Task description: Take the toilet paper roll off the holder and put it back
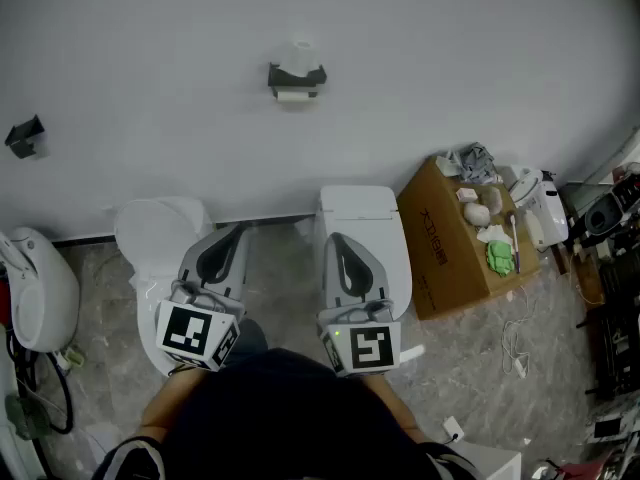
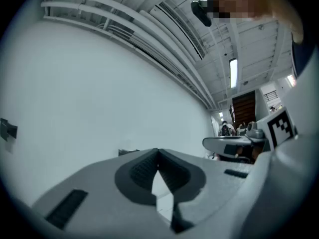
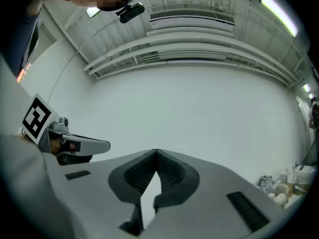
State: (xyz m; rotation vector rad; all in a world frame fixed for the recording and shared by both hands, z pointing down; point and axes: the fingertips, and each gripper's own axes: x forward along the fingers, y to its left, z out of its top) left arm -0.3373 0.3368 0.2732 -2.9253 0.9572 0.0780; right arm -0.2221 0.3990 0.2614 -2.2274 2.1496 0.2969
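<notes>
1. Both tongs idle, wall holder ahead: left gripper (image 1: 236,232) and right gripper (image 1: 338,238) are held low and close to the person. Each is clenched tip to tip w/ nothing between the jaws.
2. Toilet paper roll (image 1: 301,52) shows as a white cylinder at the black holder (image 1: 297,74) on the white wall (image 1: 450,58), well apart from both grippers. A white strip also shows under the holder. Too small to tell how the roll is seated.
3. Handling, as a judgement: prob. very light, soft and easy to crush. Sheets tear, and a loose tail could unwind. The cardboard core should be the stiffest part.
4. Where to grip, prob.: across the roll's middle w/ light pressure, or one jaw into the core at an end if it's open. Jaws must open first.
5. In the way: two white toilets, left toilet (image 1: 150,233) and right toilet (image 1: 375,218), stand against the wall between the person and the holder. The reach likely goes over them.
6. Nearby: cardboard box (image 1: 445,258) topped w/ small clutter beside the right toilet, a black wall fitting (image 1: 25,136) far left, and cables (image 1: 515,348) on the floor at right. None is near the holder.
</notes>
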